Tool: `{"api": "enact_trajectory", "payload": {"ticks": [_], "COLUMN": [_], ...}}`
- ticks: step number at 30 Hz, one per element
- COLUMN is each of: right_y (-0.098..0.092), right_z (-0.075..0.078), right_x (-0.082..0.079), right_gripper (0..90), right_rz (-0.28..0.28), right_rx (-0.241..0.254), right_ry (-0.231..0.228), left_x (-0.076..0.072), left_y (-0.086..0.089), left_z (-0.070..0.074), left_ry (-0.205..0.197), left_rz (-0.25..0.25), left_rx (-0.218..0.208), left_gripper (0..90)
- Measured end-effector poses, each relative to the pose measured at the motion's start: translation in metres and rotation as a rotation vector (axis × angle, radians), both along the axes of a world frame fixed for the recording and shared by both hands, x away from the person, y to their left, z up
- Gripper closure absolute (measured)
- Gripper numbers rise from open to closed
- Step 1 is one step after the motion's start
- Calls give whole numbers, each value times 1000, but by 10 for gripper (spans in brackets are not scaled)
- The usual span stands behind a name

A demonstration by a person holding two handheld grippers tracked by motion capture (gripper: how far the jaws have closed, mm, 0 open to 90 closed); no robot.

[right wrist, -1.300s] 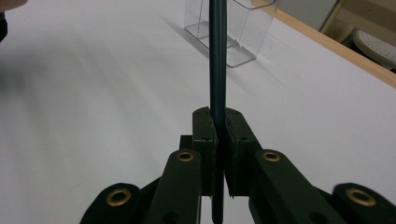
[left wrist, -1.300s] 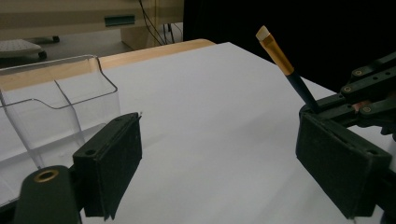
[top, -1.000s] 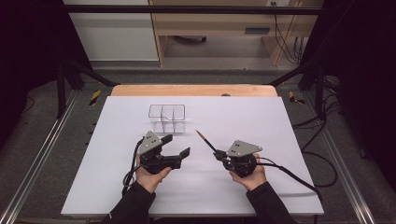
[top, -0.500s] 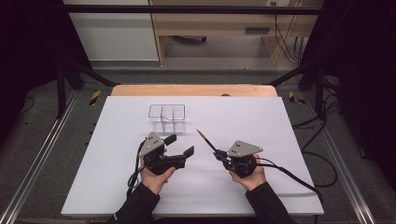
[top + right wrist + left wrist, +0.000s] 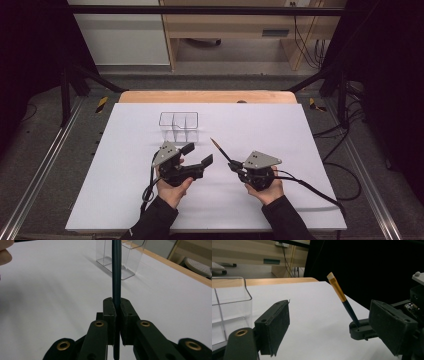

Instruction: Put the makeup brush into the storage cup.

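Your right gripper (image 5: 234, 166) is clamped on the slim dark-handled makeup brush with gold ferrule (image 5: 220, 149), bristles angled up beyond its jaws. It's light, stiff, probably slick, so grip mid-handle. Left gripper (image 5: 198, 154) gapes wide beside it, holding nothing.

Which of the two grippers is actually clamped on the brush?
The right gripper: its jaws are shut on the dark handle of the brush, bristles angled up toward the clear organizer. The left gripper stands open with nothing between its jaws.
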State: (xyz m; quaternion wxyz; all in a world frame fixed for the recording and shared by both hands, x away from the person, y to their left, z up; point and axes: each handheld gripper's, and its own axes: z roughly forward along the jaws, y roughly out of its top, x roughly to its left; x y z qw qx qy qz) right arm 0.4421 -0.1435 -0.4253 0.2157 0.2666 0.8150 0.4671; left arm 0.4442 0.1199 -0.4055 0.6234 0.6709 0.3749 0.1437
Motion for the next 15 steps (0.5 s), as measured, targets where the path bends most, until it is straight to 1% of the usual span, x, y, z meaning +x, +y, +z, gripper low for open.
{"api": "enact_trajectory", "payload": {"ticks": [2,3,4,6,11,13,15], "right_y": [0,0,0,0,0,1,1], "right_z": [0,0,1,1,1,0,-1], "right_x": [0,0,-1,-1,-1,-1,-1], "right_gripper": [848,848,848,848,848,848,848], "right_rz": [-3,-3,-3,-3,-2,-3,-4], "right_rx": [4,6,8,11,17,18,20], "right_ry": [-2,-2,-3,-3,-2,-1,-2], "left_x": [1,1,1,1,2,2,3], "left_y": [-2,-2,-4,-7,-13,-15,-17], "left_z": [0,0,-1,-2,-4,-5,-6], "left_ry": [3,3,2,1,-3,0,1], "left_rz": [-1,-1,3,0,-1,-3,-2], "left_rx": [-13,-13,-26,-38,-53,-71,-80], "left_gripper": [166,167,168,168,170,174,179]}}
